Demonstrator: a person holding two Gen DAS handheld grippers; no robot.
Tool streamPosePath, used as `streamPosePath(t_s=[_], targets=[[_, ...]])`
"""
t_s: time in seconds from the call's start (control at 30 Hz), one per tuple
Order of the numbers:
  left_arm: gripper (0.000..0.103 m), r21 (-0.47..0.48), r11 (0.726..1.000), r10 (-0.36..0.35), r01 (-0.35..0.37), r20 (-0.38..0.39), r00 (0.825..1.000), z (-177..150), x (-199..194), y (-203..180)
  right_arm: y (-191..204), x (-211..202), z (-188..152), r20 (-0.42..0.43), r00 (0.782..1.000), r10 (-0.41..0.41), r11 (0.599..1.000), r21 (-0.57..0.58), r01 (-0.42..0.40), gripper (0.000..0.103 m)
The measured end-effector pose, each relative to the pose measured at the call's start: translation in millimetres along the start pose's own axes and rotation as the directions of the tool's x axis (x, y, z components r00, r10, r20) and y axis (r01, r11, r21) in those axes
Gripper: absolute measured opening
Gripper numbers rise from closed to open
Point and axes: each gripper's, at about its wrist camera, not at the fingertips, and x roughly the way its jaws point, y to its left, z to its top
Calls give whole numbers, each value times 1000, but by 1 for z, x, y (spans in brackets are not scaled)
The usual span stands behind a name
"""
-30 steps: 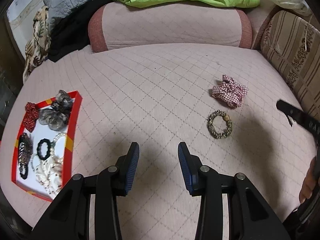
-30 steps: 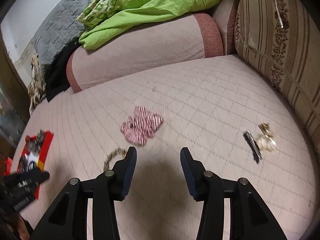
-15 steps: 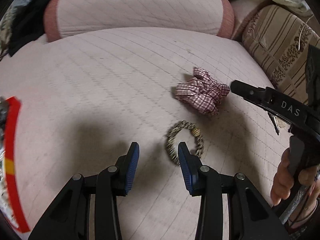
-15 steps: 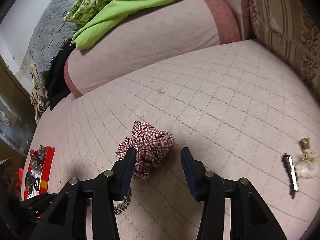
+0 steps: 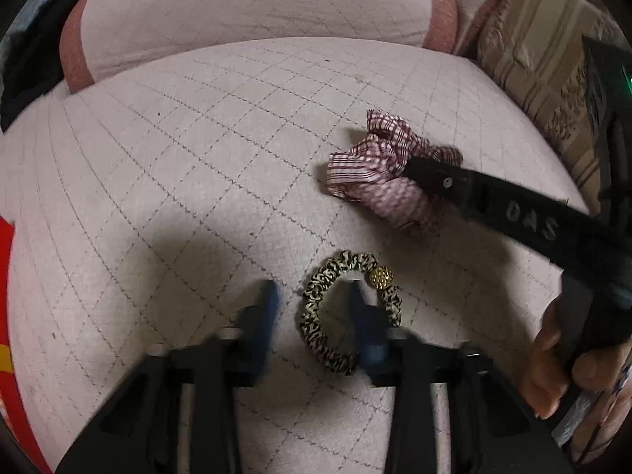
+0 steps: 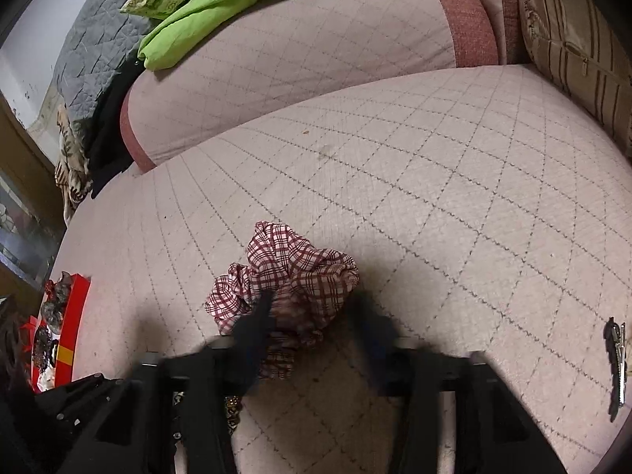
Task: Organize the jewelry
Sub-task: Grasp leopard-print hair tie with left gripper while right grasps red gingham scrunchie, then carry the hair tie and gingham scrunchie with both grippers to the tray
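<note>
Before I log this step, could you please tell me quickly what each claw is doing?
Left claw: open, straddling one side of the leopard scrunchie, not gripping.
Right claw: open around the plaid scrunchie, not gripping.

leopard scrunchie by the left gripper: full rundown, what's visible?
The leopard scrunchie is a thin ring of gathered, satin-looking fabric in a tan and black print, with a round gold studded bead on its upper right. It lies flat on the quilted pink cover. The left gripper is open, one finger inside the ring, one outside left. Contact unclear.
</note>
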Motion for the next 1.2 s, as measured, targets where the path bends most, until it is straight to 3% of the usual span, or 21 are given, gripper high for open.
streamPosePath(t_s=[0.1,0.6,0.97,1.2], targets=[[4,8,999,-46,46,-21,999,1,-8,2,0,-3,0,-6,1000,28,1000,8,-28,10],[4,-14,1000,-10,12,141,990,-28,-111,37,24,-46,-8,73,996,42,999,-26,-41,9],[4,-125,991,63,-36,221,973,-78,-176,85,74,-102,-70,103,994,42,995,-92,-33,9],[4,-178,981,118,-72,265,957,-104,-210,105,113,-125,-127,50,997,51,990,-136,-43,9]])
